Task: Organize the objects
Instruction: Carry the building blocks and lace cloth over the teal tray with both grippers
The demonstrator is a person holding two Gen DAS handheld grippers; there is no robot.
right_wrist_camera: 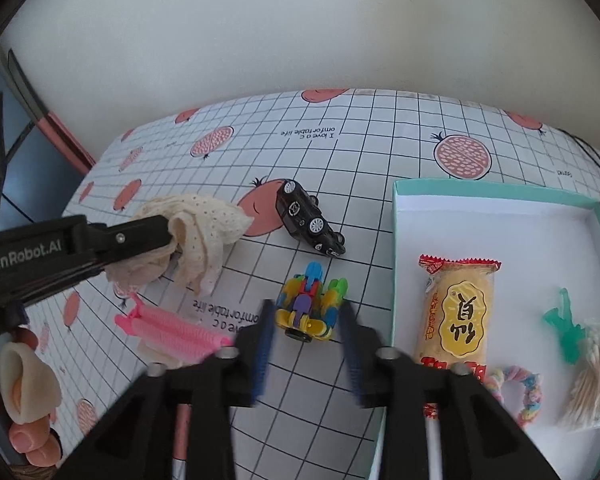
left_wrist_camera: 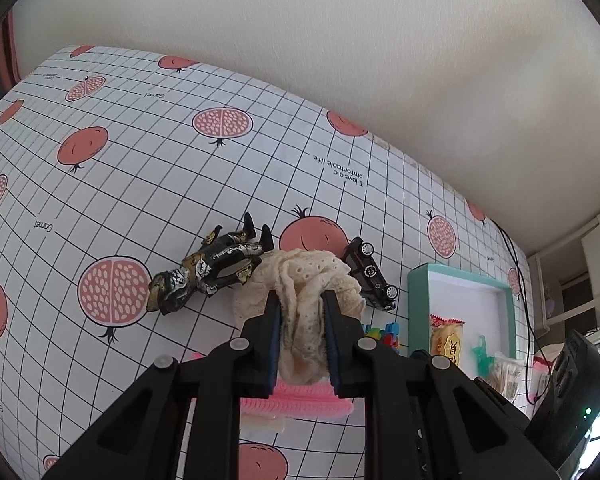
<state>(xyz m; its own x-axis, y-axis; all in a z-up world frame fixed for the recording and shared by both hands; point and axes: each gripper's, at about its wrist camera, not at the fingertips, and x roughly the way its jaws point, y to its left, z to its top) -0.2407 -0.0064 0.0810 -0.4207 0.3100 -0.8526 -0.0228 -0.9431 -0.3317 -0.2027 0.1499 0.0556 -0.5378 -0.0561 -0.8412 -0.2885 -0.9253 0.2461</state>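
Note:
My left gripper [left_wrist_camera: 300, 298] is shut on a cream lace cloth [left_wrist_camera: 306, 280] and holds it above the table; it also shows in the right wrist view [right_wrist_camera: 204, 224]. My right gripper [right_wrist_camera: 306, 308] is open, its jaws either side of a multicolour block toy [right_wrist_camera: 310, 304] on the table. A black toy car [right_wrist_camera: 308, 218] lies beyond the toy. A dark action figure [left_wrist_camera: 210, 268] lies left of the cloth. A pink comb-like clip [right_wrist_camera: 168, 330] lies below the cloth.
A teal-rimmed white box [right_wrist_camera: 396, 240] at the right holds a snack packet [right_wrist_camera: 458, 312], a green clip [right_wrist_camera: 564, 324], cotton swabs [right_wrist_camera: 592, 380] and a pastel rope ring [right_wrist_camera: 520, 392]. The pomegranate-print tablecloth [left_wrist_camera: 140, 180] ends at a wall behind.

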